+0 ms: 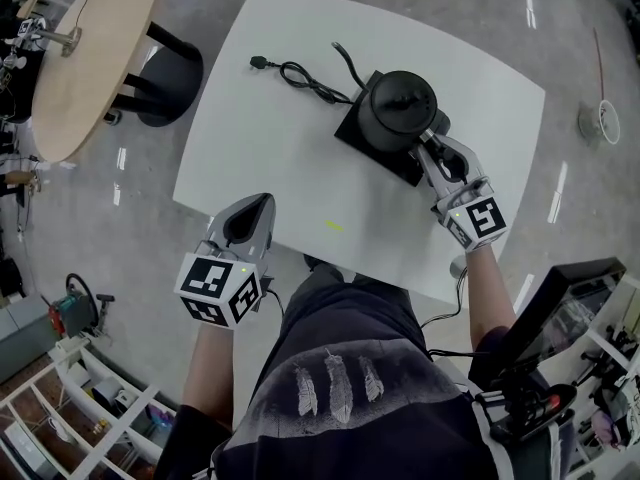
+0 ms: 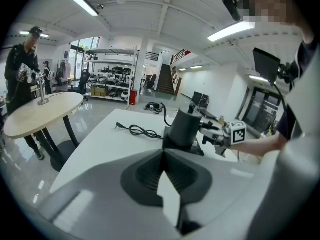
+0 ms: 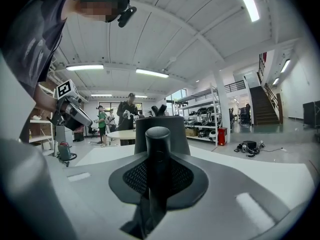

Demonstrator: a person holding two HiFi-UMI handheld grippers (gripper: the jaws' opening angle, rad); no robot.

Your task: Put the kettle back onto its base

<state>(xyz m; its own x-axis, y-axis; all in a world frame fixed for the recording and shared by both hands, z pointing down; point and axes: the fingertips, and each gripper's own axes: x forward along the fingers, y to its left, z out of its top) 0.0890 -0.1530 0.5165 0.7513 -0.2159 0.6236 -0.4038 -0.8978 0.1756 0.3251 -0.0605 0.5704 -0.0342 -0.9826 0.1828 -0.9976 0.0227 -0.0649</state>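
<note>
The black kettle [image 1: 397,108] stands upright on its flat black square base [image 1: 377,150] on the far right part of the white table [image 1: 270,158]. My right gripper [image 1: 426,146] comes in from the near right and is shut on the kettle's handle [image 3: 157,144], which stands upright between its jaws, with the kettle body [image 3: 176,129] just behind. My left gripper [image 1: 262,201] hovers over the table's near edge, shut on nothing, well apart from the kettle [image 2: 184,126]. In the left gripper view my left gripper [image 2: 164,153] points at the kettle and the right gripper [image 2: 220,134].
The base's black power cord [image 1: 300,73] curls across the table to the left of the kettle, plug lying loose. A round wooden table [image 1: 90,48] stands at the far left, with people [image 3: 127,111] beside it. A monitor [image 1: 560,308] stands to my right.
</note>
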